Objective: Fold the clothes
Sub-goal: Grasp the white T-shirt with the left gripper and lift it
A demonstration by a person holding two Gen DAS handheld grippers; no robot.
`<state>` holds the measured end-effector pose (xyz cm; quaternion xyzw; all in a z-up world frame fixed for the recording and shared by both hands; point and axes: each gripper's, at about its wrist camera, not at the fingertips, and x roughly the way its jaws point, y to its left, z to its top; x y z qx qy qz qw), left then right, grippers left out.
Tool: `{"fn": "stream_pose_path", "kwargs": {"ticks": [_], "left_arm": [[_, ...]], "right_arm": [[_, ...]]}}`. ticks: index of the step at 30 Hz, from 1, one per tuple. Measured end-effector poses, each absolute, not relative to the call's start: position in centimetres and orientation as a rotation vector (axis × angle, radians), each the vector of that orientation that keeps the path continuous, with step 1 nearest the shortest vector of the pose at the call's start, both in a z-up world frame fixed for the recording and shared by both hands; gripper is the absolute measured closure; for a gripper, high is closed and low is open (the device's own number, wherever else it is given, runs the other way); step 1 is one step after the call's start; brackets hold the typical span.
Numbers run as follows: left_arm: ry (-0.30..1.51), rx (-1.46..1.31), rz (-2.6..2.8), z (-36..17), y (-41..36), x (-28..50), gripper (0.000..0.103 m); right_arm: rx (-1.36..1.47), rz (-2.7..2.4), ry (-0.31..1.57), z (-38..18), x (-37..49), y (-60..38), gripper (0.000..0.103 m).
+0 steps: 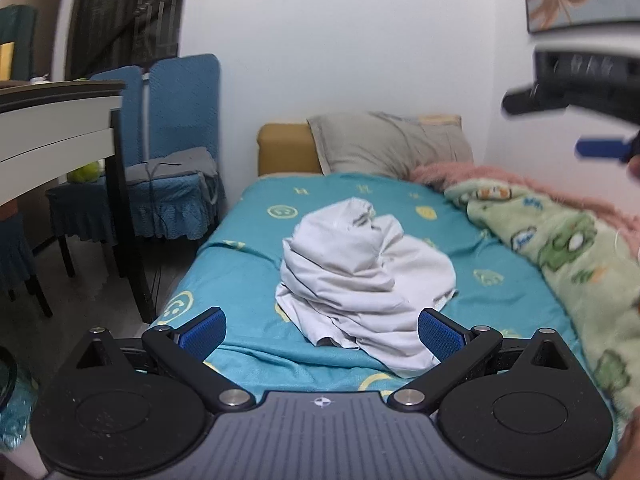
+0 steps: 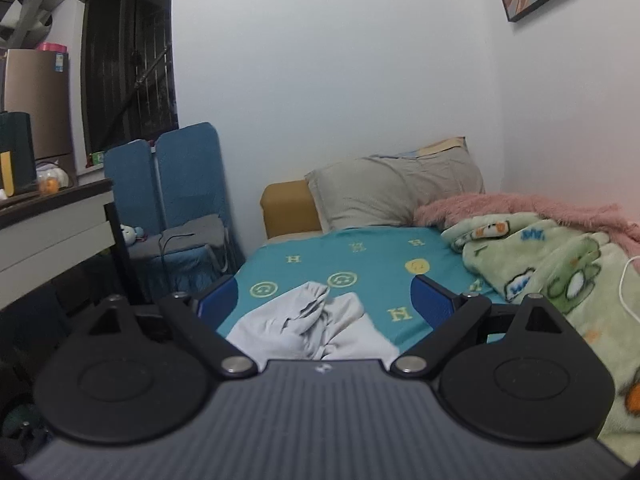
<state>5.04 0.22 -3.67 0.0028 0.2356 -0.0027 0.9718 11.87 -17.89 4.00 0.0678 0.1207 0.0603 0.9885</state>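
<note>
A crumpled white garment (image 1: 360, 272) lies heaped in the middle of the teal bedsheet (image 1: 240, 272). My left gripper (image 1: 322, 334) hangs open just in front of the heap, its blue pads on either side of the cloth's near edge, holding nothing. The right gripper (image 1: 560, 120) shows blurred at the upper right of the left wrist view, high above the bed. In the right wrist view my right gripper (image 2: 324, 298) is open and empty, and the white garment (image 2: 308, 328) lies below and between its fingers, partly hidden by the gripper body.
A green cartoon blanket (image 1: 560, 248) and a pink fuzzy blanket (image 1: 480, 172) line the bed's right side by the wall. A grey pillow (image 1: 384, 144) sits at the head. Left of the bed stand blue-covered chairs (image 1: 176, 152) and a white table (image 1: 60, 128).
</note>
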Motion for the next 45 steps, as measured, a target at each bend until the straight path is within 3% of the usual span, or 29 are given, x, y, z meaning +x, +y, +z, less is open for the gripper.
{"fn": "stream_pose_path", "kwargs": {"ticks": [10,16,18,20,23,39,45], "left_arm": [[0.565,0.078,-0.101,-9.3,-4.3,20.4,0.000],[0.497,0.124,-0.074,-11.3,-7.1,27.8,0.009],[0.488,0.148,-0.042,-12.1,-7.5,29.6,0.023],[0.500,0.137,0.006,-12.7,-7.0,30.8,0.061],[0.513,0.076,0.024,-12.5,-5.4,30.8,0.092],[0.390,-0.055,-0.161,-0.6,3.8,10.8,0.096],[0.343,-0.209,-0.201,0.5,9.0,5.3,0.096]], "right_arm": [[0.292,0.045,0.401,-0.8,13.9,-25.1,0.008],[0.342,0.038,0.450,-3.2,16.4,-25.5,0.008],[0.354,0.037,0.464,-3.9,17.3,-25.4,0.008],[0.351,0.042,0.471,-4.5,18.0,-25.0,0.008],[0.349,0.039,0.475,-5.4,18.6,-24.7,0.008],[0.254,0.092,0.411,-5.1,17.9,-21.1,0.008],[0.232,0.168,0.395,-4.3,15.8,-18.8,0.008]]}}
